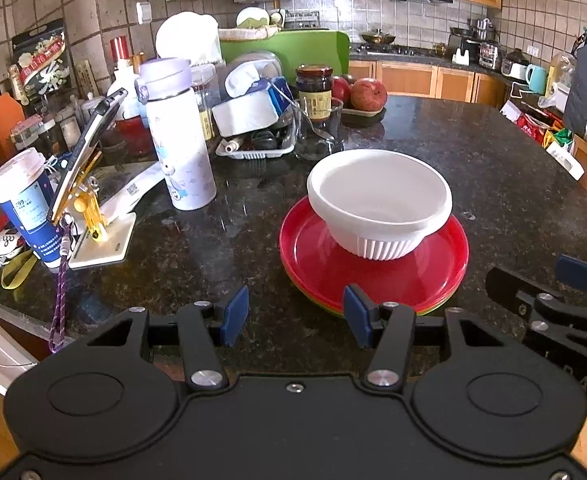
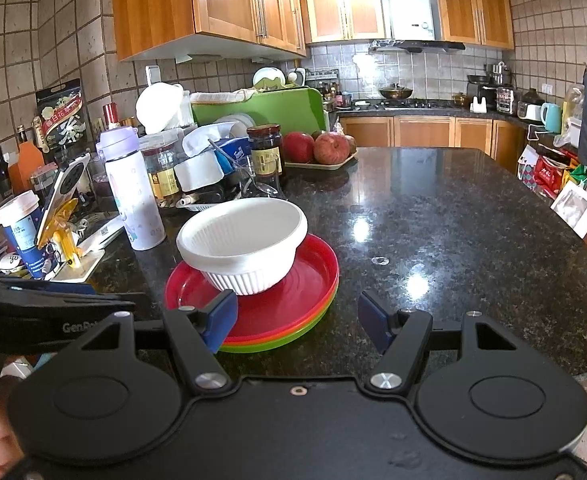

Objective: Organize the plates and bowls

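A white ribbed bowl [image 1: 379, 204] sits tilted on a stack of plates, red plate [image 1: 373, 272] on top, with orange and green rims below, on the dark granite counter [image 1: 493, 168]. My left gripper [image 1: 296, 315] is open and empty, just in front of the stack's near edge. In the right wrist view the bowl [image 2: 243, 244] and the plate stack [image 2: 293, 304] lie ahead to the left. My right gripper [image 2: 298, 322] is open and empty, its left fingertip [image 2: 221, 318] over the stack's near rim. The right gripper also shows in the left wrist view [image 1: 553, 292].
Clutter lines the counter's left side: a white and purple bottle [image 1: 177, 136], a phone on a yellow stand [image 1: 89, 160], a paper cup [image 1: 25, 208], a dark jar [image 1: 315, 92], a glass [image 1: 319, 132] and apples on a tray [image 1: 367, 94]. The counter edge runs along the right.
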Tool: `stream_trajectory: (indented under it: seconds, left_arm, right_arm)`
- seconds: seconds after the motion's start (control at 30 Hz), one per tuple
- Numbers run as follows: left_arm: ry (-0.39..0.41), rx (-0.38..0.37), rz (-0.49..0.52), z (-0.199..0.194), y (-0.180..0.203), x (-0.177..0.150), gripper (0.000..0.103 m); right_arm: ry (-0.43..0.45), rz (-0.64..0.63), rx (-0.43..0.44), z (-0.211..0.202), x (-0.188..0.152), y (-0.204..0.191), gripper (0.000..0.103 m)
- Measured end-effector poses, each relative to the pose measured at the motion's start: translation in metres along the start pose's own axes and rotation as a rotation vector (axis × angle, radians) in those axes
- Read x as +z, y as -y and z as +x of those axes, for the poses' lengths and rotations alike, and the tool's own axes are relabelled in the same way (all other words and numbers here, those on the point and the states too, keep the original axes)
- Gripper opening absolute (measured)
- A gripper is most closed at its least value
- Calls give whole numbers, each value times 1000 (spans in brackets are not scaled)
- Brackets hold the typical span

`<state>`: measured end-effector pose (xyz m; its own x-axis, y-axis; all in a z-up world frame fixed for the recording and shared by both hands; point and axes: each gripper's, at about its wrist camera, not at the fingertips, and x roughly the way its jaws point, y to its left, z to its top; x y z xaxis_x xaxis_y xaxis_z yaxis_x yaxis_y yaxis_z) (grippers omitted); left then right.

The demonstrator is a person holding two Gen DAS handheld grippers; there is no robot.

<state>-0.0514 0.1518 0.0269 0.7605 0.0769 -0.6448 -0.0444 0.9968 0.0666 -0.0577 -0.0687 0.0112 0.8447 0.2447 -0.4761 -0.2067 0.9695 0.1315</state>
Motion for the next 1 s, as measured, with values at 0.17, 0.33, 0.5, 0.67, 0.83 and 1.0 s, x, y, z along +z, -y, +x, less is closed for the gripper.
stream_trajectory:
  seconds: [0.17,0.33,0.5,0.67,0.83,1.0]
  left_arm:
    - [34,18,2,-2,1,-1,59]
    - [47,12,5,-2,2,-2,59]
    - [98,35,18,-8,5,-5,59]
    - [116,19,8,-10,3,-5,60]
    - [151,10,9,-12,4,-6,68]
    - [162,18,7,-11,5,-5,70]
  right_arm:
    - [-7,-3,6,3,0,0,69]
    - [-14,-1,11,6,0,1,69]
    - [-15,1,15,7,0,1,69]
    - [-13,0,23,8,-1,3,69]
    - [18,-5,23,7,-1,3,74]
    - [20,-1,26,8,0,4,74]
